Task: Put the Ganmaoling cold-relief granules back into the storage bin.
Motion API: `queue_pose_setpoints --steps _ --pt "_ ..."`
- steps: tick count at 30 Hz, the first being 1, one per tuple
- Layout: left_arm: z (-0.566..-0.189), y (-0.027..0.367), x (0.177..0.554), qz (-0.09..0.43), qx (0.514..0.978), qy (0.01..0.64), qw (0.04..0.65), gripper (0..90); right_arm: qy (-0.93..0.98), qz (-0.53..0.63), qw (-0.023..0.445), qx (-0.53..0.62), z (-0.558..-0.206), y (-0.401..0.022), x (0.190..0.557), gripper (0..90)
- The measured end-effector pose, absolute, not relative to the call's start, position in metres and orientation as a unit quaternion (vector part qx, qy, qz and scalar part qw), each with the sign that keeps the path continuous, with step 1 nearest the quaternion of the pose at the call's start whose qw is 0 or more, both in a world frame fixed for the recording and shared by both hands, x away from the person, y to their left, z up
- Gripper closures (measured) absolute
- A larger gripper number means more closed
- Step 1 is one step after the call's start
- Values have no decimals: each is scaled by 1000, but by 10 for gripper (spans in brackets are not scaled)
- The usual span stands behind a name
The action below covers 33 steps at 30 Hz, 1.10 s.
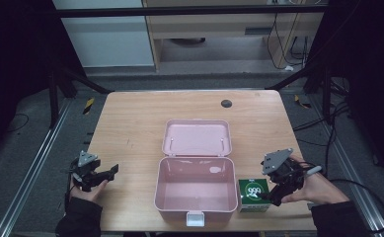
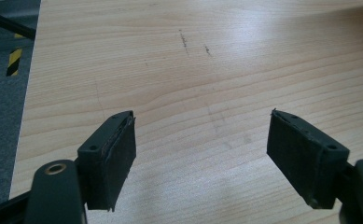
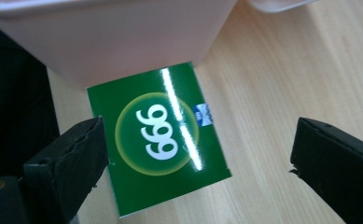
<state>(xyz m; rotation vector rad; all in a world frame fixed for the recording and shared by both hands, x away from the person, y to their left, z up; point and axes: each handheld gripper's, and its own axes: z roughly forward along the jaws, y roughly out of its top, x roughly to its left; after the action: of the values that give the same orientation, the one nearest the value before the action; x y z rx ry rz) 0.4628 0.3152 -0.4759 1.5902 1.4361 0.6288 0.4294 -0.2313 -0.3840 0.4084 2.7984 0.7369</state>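
Hovering with jaws wide apart, the right gripper (image 3: 198, 158) faces the green box (image 3: 158, 140): light, stiff, glossy cardboard, best pinched across its sides

A small green box (image 1: 253, 194) with a white "999" in a pale ring lies flat on the table, just beside the right wall of an open, empty pink case (image 1: 196, 203).

A light wooden table (image 1: 130, 123) holds the things. A pink box (image 1: 195, 190) sits on it near the front edge, with its lid (image 1: 197, 138) flipped open flat. A small green box (image 1: 253, 195) lies just beside it, on the right. A dark round spot (image 1: 226, 103) is near the far edge.
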Motion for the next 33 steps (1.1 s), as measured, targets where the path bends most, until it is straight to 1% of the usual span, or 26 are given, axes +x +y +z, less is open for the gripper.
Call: queue_pose_setpoints --steps 11,33 --pt "-476 315 463 254 641 577 438 231 966 219 81 112 -398 -222 428 25" --pt "-476 315 463 255 645 575 434 231 978 180 57 91 -427 -207 432 26"
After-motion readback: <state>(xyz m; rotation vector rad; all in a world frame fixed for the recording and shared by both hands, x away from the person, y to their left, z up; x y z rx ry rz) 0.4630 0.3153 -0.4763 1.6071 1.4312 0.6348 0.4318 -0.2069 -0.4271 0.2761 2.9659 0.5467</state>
